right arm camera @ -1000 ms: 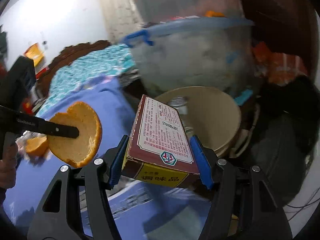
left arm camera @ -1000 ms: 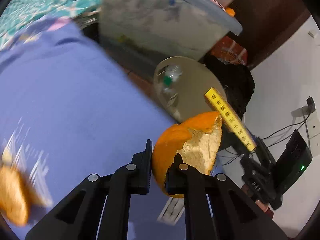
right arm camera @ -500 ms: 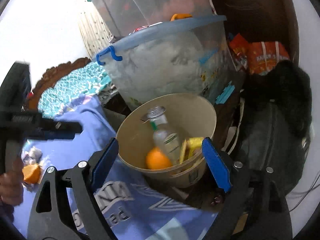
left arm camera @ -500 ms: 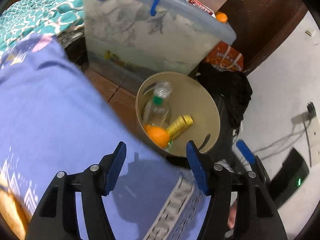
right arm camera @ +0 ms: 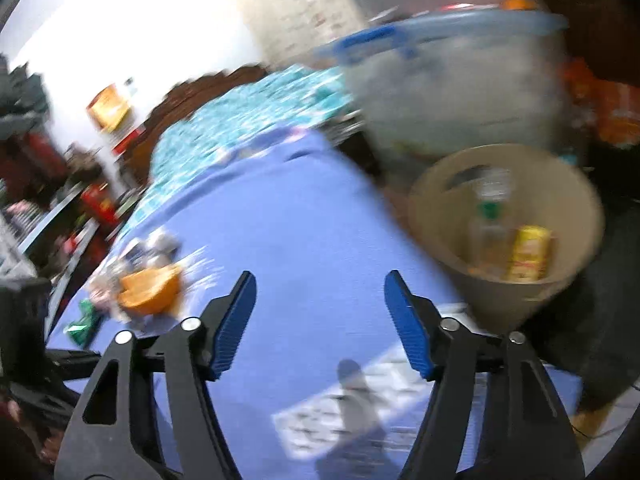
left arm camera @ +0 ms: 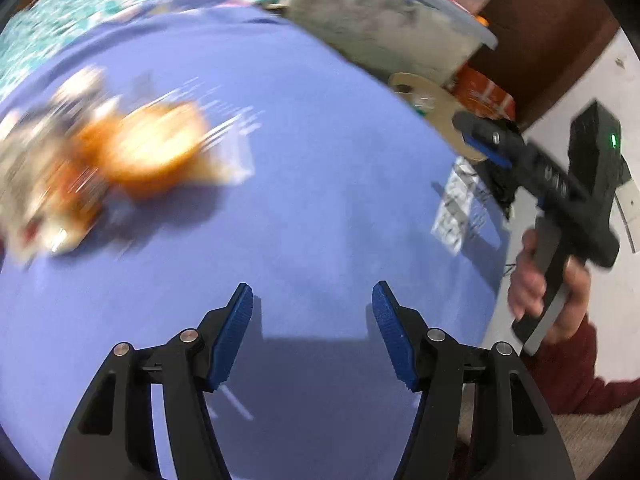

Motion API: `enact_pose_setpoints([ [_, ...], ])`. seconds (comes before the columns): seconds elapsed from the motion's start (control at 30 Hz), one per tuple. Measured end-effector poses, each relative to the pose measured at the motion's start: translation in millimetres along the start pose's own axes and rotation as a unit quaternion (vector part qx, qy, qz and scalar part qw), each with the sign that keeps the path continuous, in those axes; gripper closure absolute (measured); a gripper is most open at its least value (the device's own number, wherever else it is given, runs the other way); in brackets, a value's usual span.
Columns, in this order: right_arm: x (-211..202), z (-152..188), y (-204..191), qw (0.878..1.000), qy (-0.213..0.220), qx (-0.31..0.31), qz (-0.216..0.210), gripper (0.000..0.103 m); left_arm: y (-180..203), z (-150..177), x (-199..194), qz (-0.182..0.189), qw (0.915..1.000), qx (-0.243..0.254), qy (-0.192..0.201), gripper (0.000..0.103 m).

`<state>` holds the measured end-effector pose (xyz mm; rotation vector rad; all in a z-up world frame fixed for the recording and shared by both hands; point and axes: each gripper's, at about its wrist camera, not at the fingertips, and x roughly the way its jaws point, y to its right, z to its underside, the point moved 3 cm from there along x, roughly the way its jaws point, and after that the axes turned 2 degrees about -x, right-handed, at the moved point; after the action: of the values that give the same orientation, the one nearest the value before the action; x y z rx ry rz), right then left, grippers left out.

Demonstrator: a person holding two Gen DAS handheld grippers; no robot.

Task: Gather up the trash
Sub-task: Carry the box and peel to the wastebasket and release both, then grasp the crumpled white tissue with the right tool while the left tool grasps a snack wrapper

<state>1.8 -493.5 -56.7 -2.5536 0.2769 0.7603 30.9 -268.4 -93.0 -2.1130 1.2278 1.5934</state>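
My left gripper [left arm camera: 312, 304] is open and empty above the blue cloth [left arm camera: 320, 200]. A blurred orange peel [left arm camera: 148, 152] lies among wrappers [left arm camera: 36, 184] to the upper left of it. My right gripper [right arm camera: 320, 296] is open and empty above the same cloth [right arm camera: 288, 232]. The tan trash bin [right arm camera: 576, 208] stands off the cloth's right edge and holds a clear bottle [right arm camera: 488, 216] and a yellow box [right arm camera: 528, 252]. The orange peel [right arm camera: 148, 288] and wrappers [right arm camera: 84, 324] also show at the left in the right wrist view. The bin's rim [left arm camera: 436, 104] shows in the left wrist view.
A large clear storage tub with a blue-handled lid [right arm camera: 440, 92] stands behind the bin. A teal patterned bedspread [right arm camera: 240, 120] lies beyond the cloth. Orange bags [right arm camera: 612, 112] and a dark bag [right arm camera: 600, 320] sit to the right. The hand-held right gripper body [left arm camera: 560, 184] is at the cloth's right edge.
Both grippers let go of the orange peel and the box into the bin, then swung back left over the blue cloth toward the pile of peel and wrappers.
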Motion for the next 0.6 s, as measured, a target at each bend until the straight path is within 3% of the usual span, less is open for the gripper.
enact_pose_setpoints([
  [0.23, 63.3, -12.2, -108.0, 0.99, -0.06, -0.063, -0.107, 0.039, -82.5, 49.0, -44.1, -0.007, 0.9925, -0.114, 0.042, 0.044],
  [0.33, 111.7, -35.0, -147.3, 0.986, -0.086, -0.095, -0.107, 0.039, -113.3, 62.5, -63.1, -0.009, 0.9856, -0.158, 0.061, 0.044],
  [0.5, 193.7, -57.4, -159.4, 0.981, -0.159, -0.069, -0.082, 0.04, -138.2, 75.6, -86.0, -0.012, 0.977, -0.193, 0.09, 0.044],
  [0.6, 212.5, -45.3, -169.3, 0.974, -0.188, -0.037, -0.124, 0.04, -149.5, 85.3, -93.4, -0.015, 0.9725, -0.21, 0.099, 0.044],
])
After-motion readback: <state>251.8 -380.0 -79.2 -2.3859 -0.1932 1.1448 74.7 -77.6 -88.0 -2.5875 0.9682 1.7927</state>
